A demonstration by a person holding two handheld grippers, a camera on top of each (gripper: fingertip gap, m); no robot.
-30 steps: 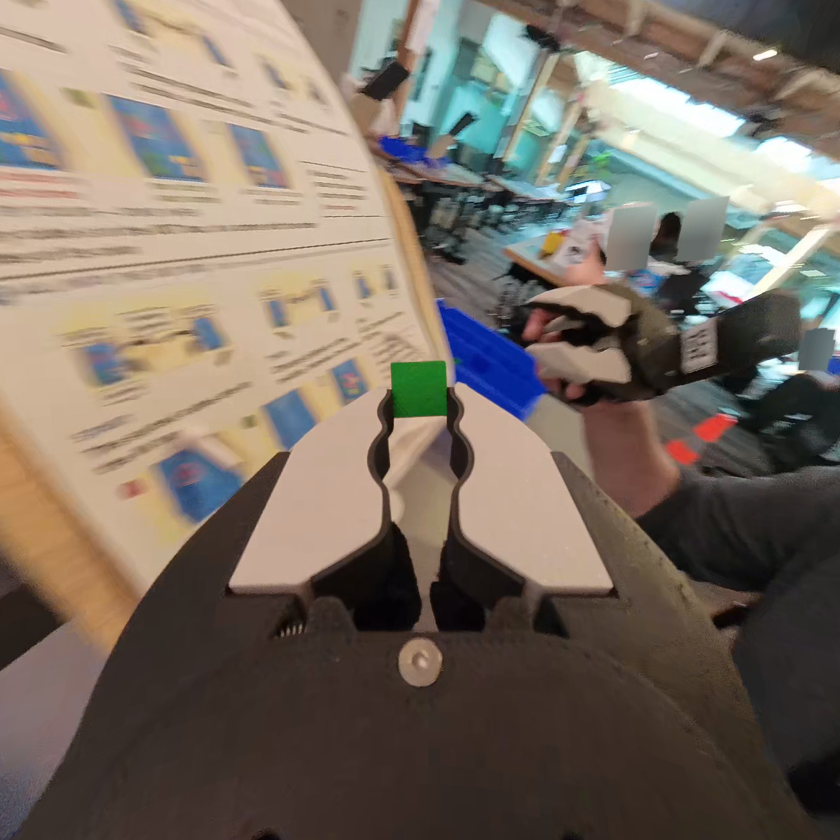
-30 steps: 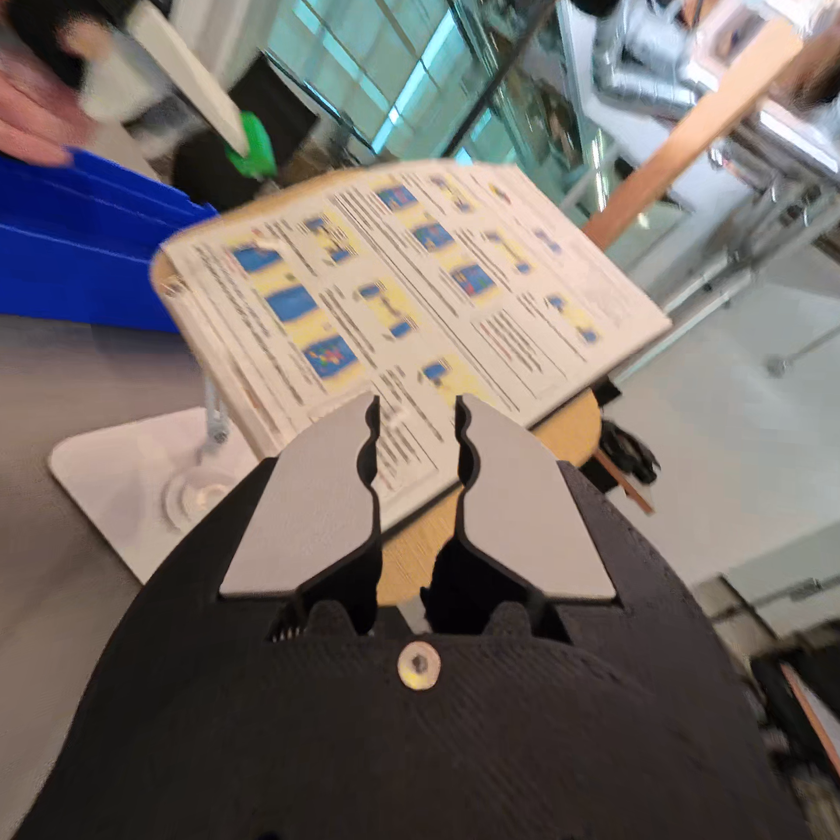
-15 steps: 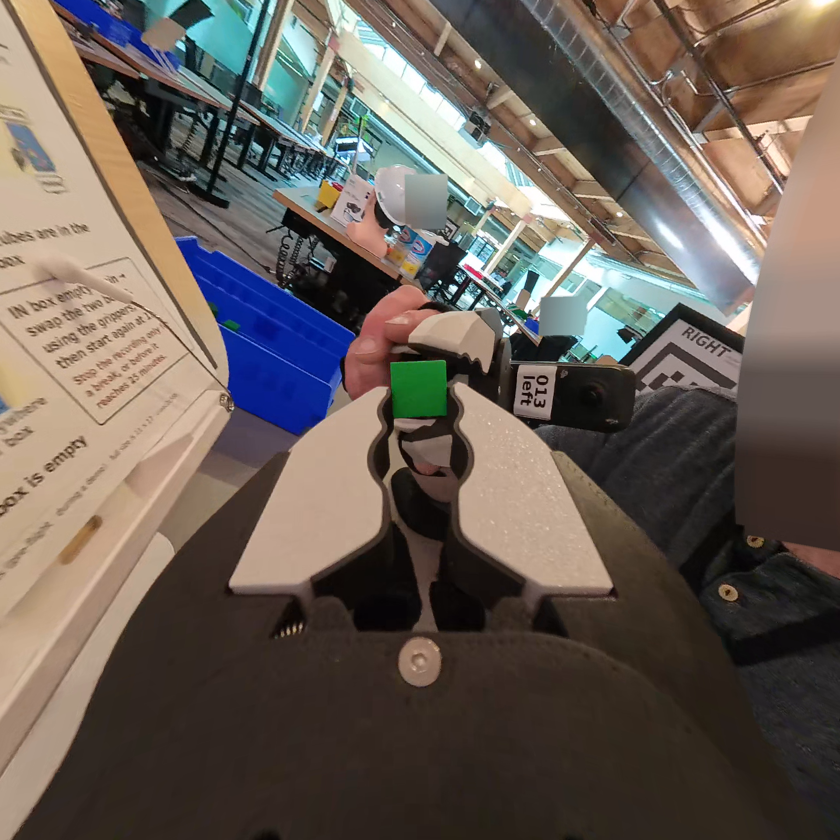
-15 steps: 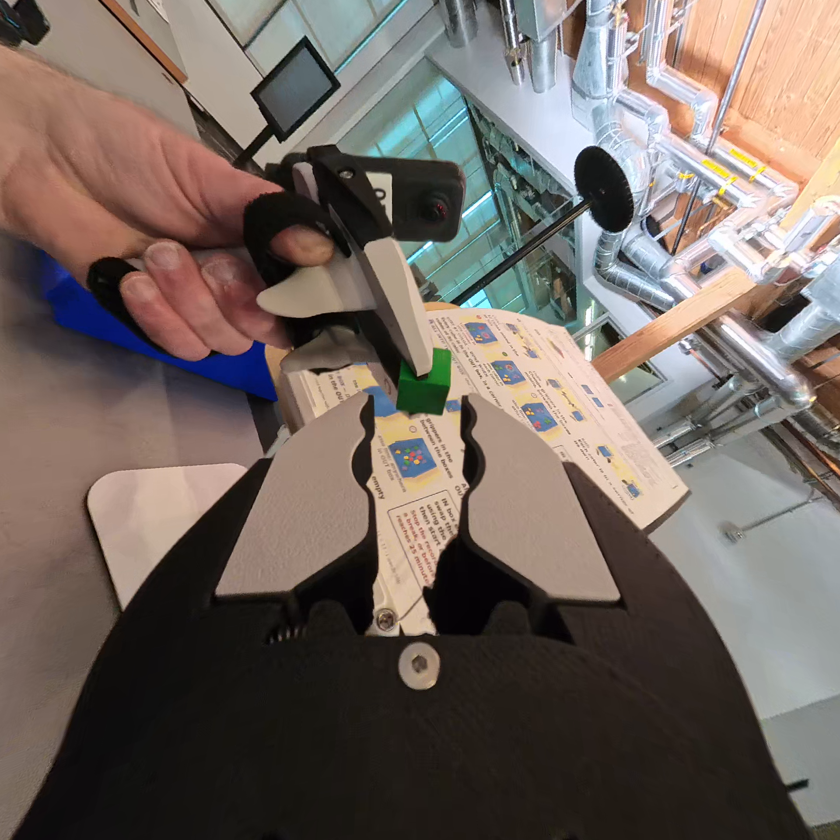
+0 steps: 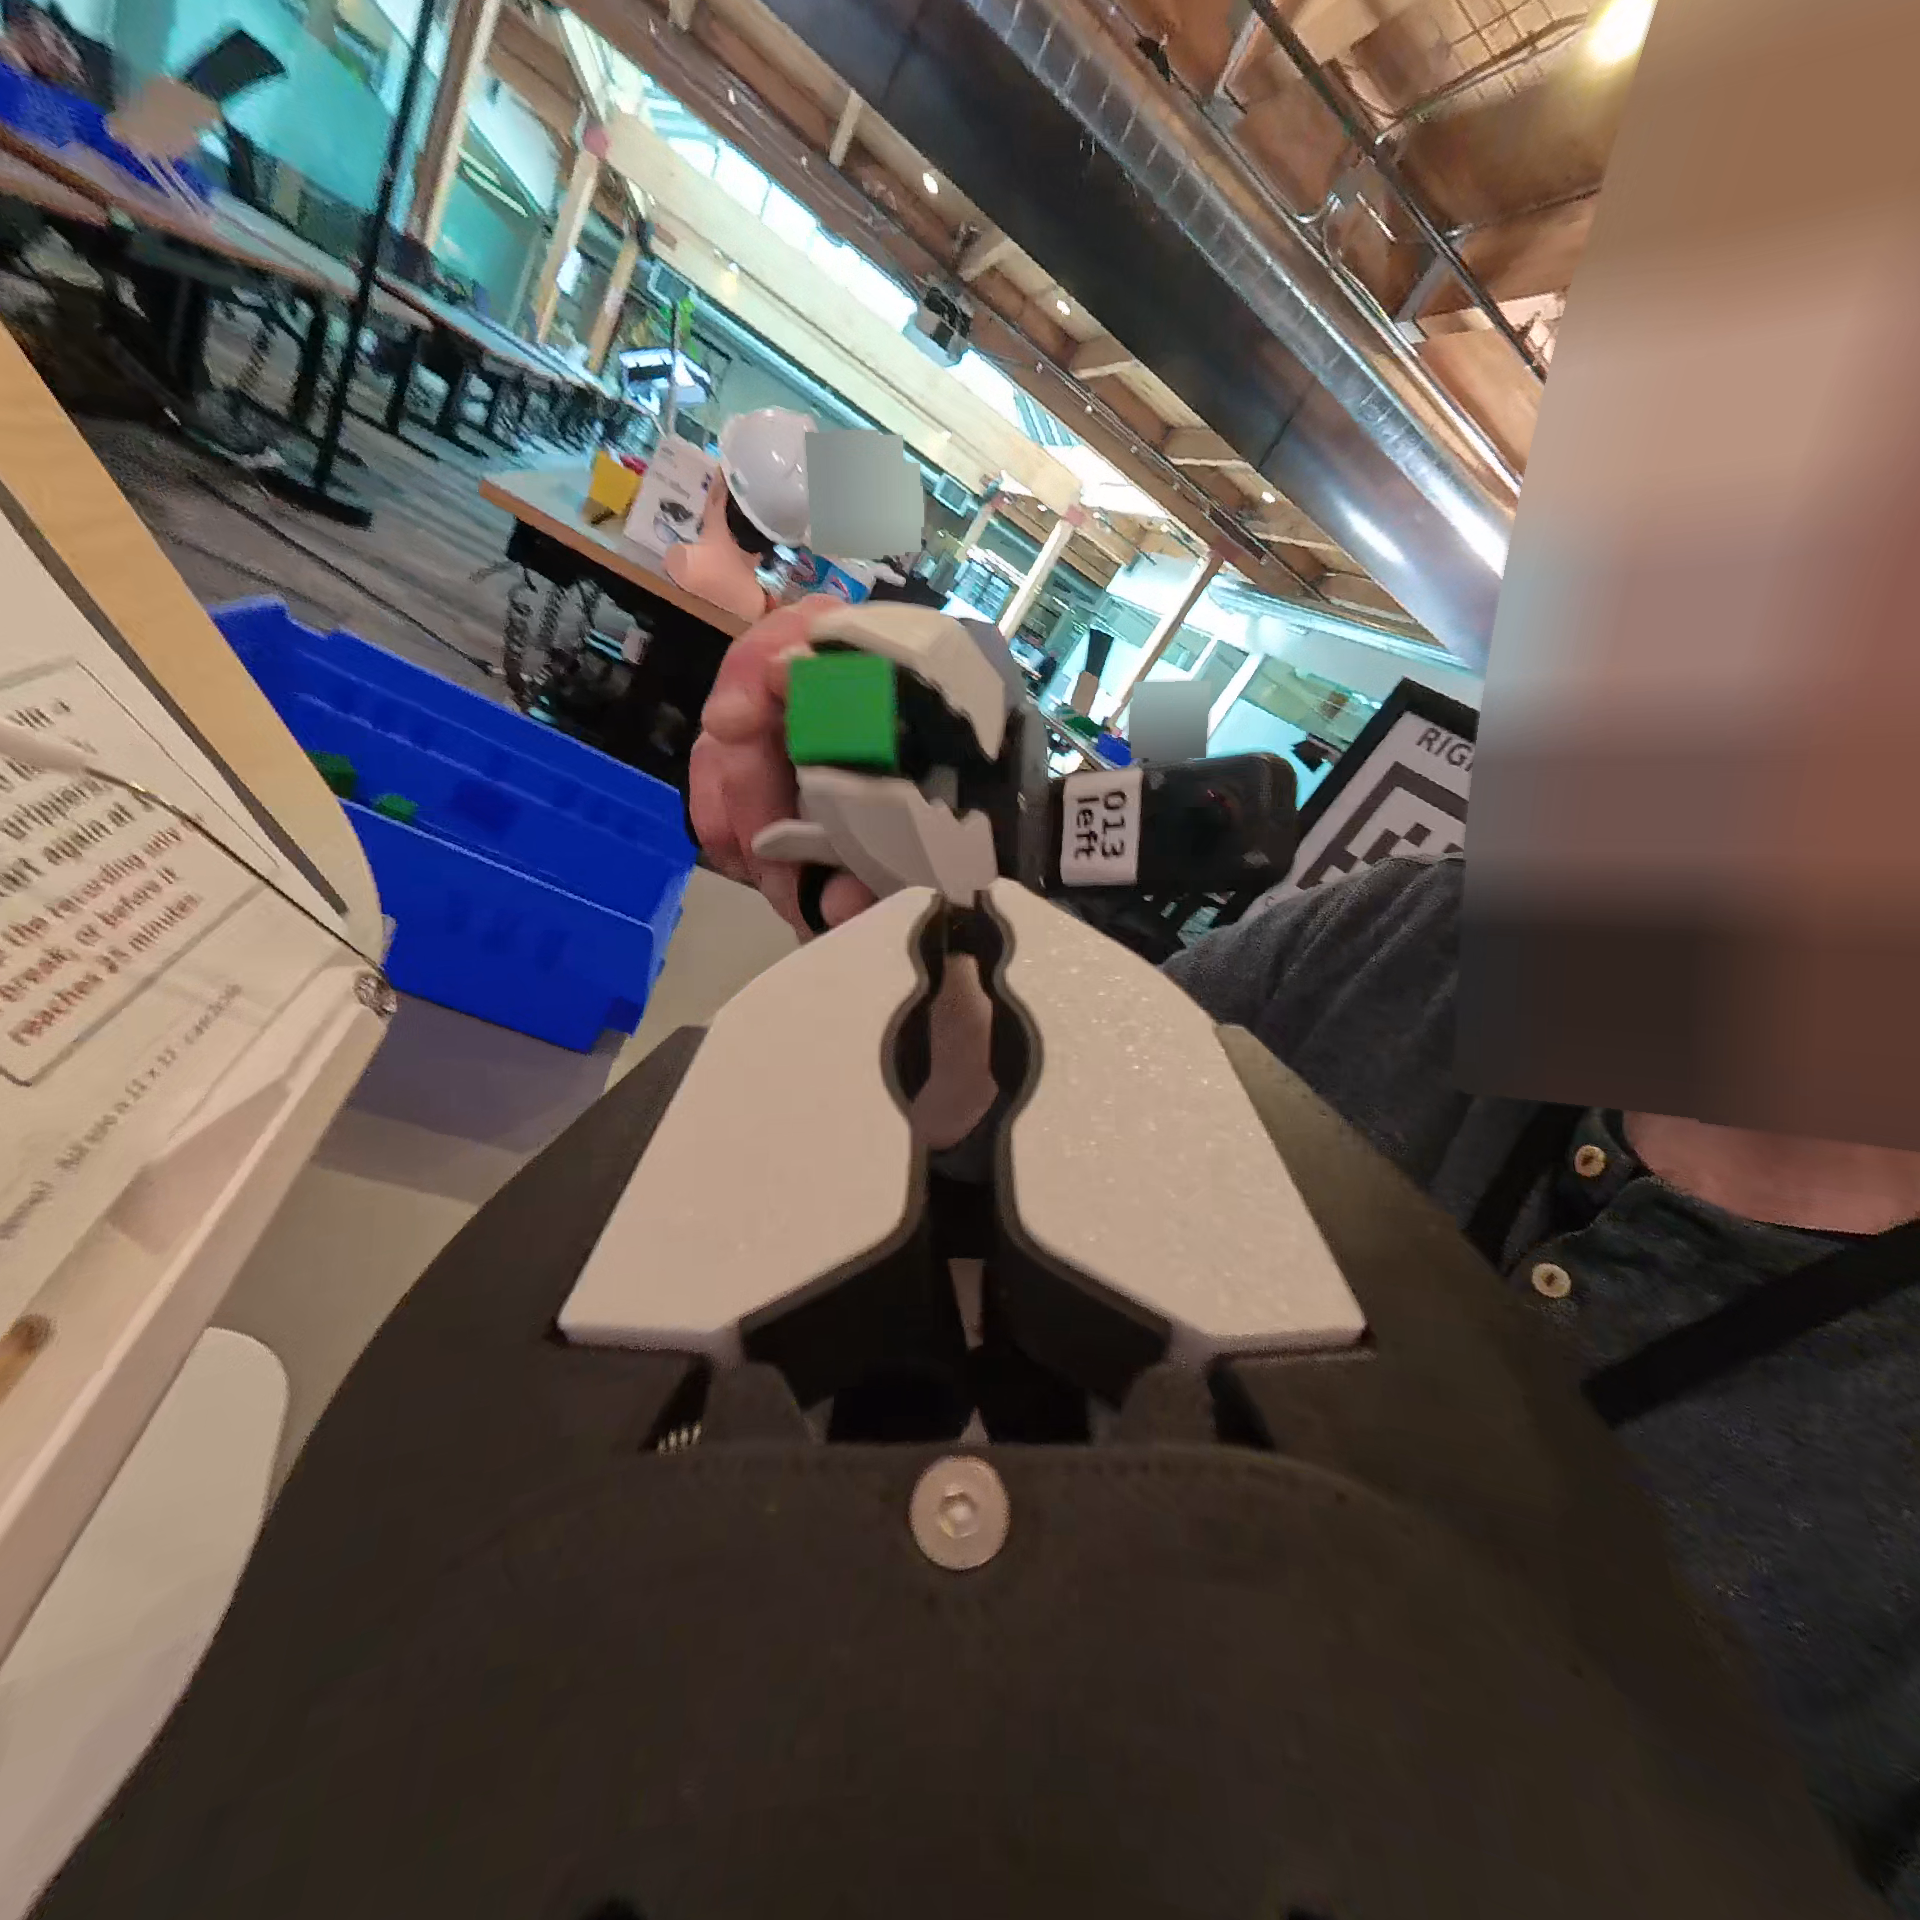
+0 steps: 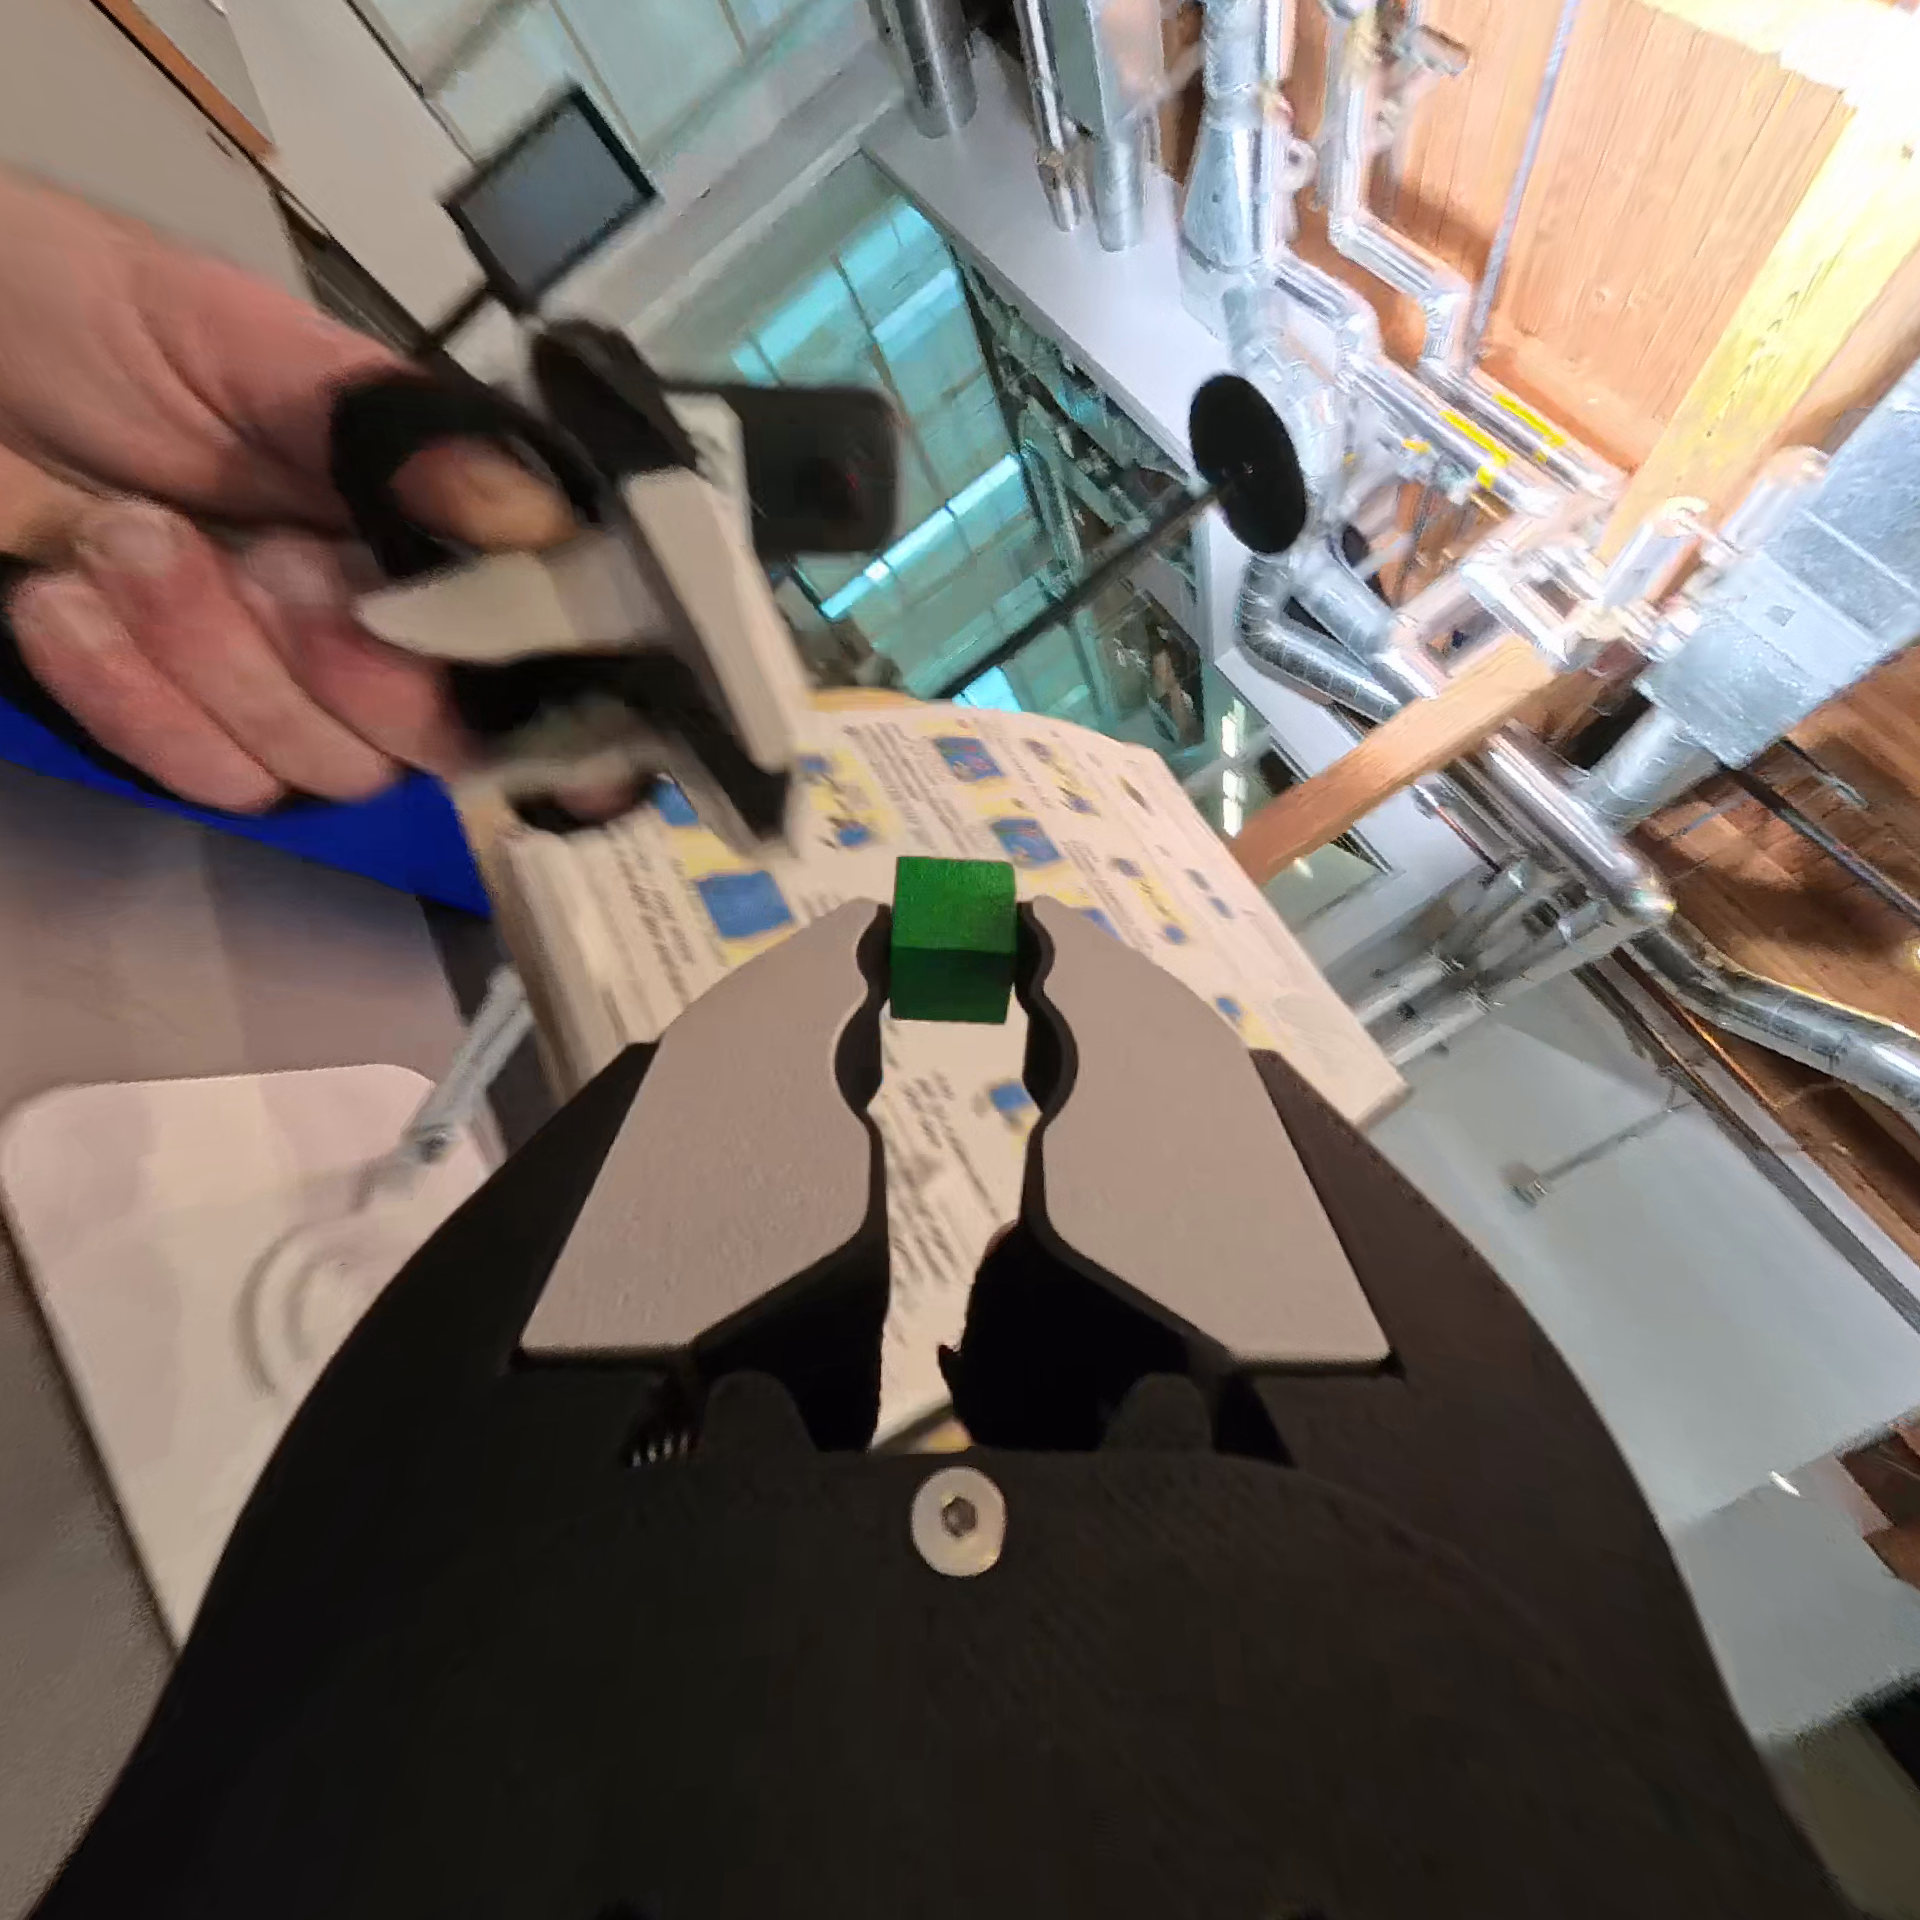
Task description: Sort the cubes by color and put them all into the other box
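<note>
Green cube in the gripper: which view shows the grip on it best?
The right wrist view: the green cube sits sharp and centred between the right gripper fingertips, both pressing its sides. The left wrist view shows the same cube farther off, in front of a hand, with one finger above it and one below.
</note>
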